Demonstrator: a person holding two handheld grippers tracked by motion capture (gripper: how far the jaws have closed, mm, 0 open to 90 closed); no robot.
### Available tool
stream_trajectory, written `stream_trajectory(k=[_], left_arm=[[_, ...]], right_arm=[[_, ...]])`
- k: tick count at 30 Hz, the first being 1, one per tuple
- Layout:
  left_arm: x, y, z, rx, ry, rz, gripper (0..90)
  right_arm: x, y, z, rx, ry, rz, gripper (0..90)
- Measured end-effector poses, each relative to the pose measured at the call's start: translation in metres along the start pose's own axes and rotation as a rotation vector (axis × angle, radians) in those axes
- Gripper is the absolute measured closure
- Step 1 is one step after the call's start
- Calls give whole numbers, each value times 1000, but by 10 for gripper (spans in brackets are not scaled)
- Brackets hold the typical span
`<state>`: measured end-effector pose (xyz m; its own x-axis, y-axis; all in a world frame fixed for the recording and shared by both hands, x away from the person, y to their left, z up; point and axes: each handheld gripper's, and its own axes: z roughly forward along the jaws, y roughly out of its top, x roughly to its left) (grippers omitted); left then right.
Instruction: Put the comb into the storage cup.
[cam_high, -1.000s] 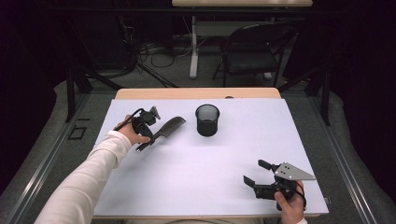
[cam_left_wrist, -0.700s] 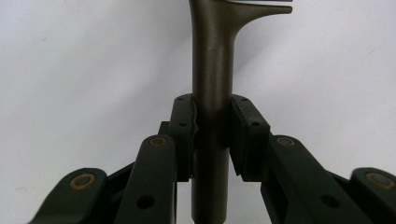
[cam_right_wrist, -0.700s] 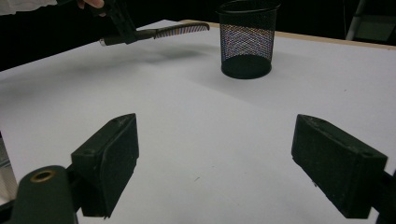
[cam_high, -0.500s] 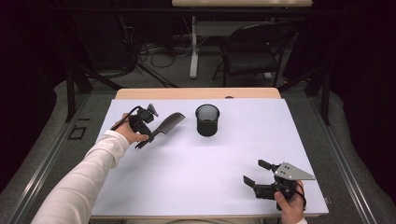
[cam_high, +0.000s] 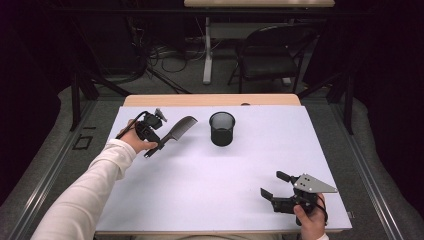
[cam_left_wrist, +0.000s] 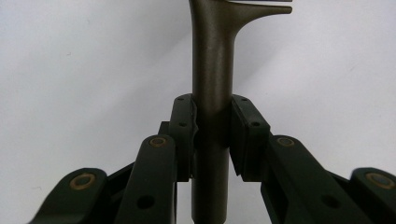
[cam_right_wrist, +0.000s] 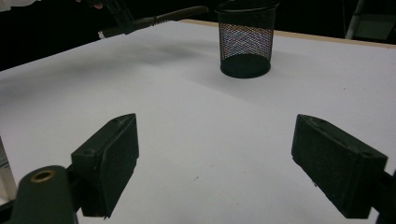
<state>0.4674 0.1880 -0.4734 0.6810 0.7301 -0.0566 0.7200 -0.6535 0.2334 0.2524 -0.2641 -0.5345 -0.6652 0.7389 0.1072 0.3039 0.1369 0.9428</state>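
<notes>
Left gripper (cam_high: 159, 141) clamped on comb (cam_high: 178, 128) handle, upper left of frame, left of mesh cup (cam_high: 222, 128). Right gripper (cam_high: 272, 186) at lower right, fingers (cam_right_wrist: 112, 158) spread wide, empty, above white worktop (cam_high: 210, 180).

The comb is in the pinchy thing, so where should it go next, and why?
Probably carry the comb rightward to hang over the mesh cup. The left gripper is shut on the comb's handle, the cup stands open-topped just beside it, and the right gripper rests open, far off.
</notes>
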Motion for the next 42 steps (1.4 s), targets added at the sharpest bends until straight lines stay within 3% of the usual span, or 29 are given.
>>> stream_trajectory(k=[31,42], left_arm=[[-14,-1,-19,-141,27,28,726],[-20,-1,-28,-224,45,42,726]], right_arm=[[0,0,0,1,-1,-1,147],[0,0,0,1,-2,-1,147]])
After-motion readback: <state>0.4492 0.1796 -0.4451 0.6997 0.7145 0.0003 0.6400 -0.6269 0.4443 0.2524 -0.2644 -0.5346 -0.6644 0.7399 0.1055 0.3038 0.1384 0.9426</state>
